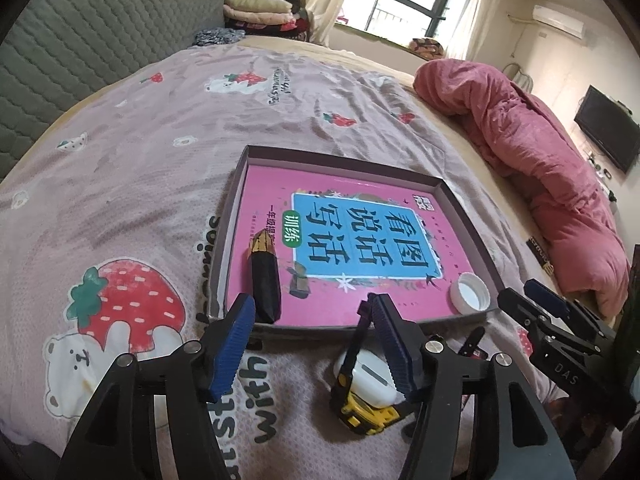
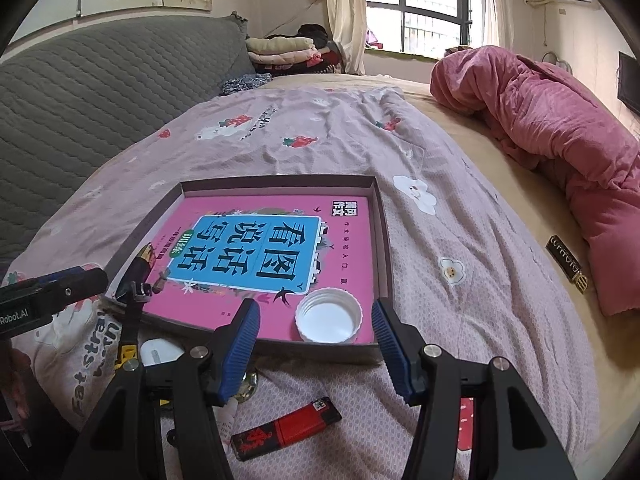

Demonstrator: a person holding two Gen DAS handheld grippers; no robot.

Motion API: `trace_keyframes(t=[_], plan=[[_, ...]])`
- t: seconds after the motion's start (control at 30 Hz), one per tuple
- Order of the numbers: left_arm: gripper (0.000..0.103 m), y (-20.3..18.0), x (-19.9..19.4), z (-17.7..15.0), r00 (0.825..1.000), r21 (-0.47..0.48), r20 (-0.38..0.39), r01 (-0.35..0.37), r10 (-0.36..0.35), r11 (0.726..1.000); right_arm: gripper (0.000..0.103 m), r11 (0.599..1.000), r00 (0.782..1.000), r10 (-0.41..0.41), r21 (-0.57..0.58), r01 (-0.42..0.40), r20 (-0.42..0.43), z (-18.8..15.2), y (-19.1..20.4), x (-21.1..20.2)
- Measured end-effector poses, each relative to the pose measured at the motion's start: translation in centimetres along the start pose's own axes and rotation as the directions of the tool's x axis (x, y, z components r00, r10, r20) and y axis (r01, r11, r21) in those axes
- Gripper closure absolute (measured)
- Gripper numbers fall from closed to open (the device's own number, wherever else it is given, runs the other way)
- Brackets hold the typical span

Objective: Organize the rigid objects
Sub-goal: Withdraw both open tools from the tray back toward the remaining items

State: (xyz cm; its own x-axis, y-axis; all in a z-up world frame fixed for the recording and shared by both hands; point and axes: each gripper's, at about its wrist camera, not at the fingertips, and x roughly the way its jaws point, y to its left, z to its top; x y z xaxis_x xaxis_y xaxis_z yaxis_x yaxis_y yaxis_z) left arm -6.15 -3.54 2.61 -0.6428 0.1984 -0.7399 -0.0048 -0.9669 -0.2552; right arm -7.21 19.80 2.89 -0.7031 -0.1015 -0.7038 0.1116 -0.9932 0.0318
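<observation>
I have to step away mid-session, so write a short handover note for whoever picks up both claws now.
Left claw: open, empty, just short of the tray's near edge.
Right claw: open, empty, in front of the white cap.
In the tray, on the pink book: black stick at the left, white cap at the near right corner.
Still on the bedspread: tape measure, white case, red lighter.
Left to do: move those three into the tray.
</observation>
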Motion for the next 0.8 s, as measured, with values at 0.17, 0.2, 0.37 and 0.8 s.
trace_keyframes(t=[0.17,0.2,0.37,0.8], plan=[[0.039,-0.2,-0.5,-0.5,1.000,0.005,-0.008,0.001,-0.001,1.000,0.045,1.000,1.000,0.007,-0.006,-0.007,0.016,-0.1,0.1,-0.7],[0.039,-0.1,-0.7,-0.6,1.000,0.006,-0.011,0.002,-0.002,1.000,0.045,1.000,1.000,0.009,-0.006,-0.009,0.018,-0.1,0.1,-0.8],[0.039,-0.3,-1.4,-0.7,1.000,0.013,-0.010,0.002,-0.002,1.000,0.045,1.000,0.999,0.012,-0.009,-0.011,0.031,-0.1,0.0,-1.5],[0.039,0.0,-2.6,-2.0,0.999,0.015,-0.038,0.004,-0.004,1.000,0.045,0.998,0.999,0.043,-0.052,-0.042,0.025,-1.7,0.8,-3.3]])
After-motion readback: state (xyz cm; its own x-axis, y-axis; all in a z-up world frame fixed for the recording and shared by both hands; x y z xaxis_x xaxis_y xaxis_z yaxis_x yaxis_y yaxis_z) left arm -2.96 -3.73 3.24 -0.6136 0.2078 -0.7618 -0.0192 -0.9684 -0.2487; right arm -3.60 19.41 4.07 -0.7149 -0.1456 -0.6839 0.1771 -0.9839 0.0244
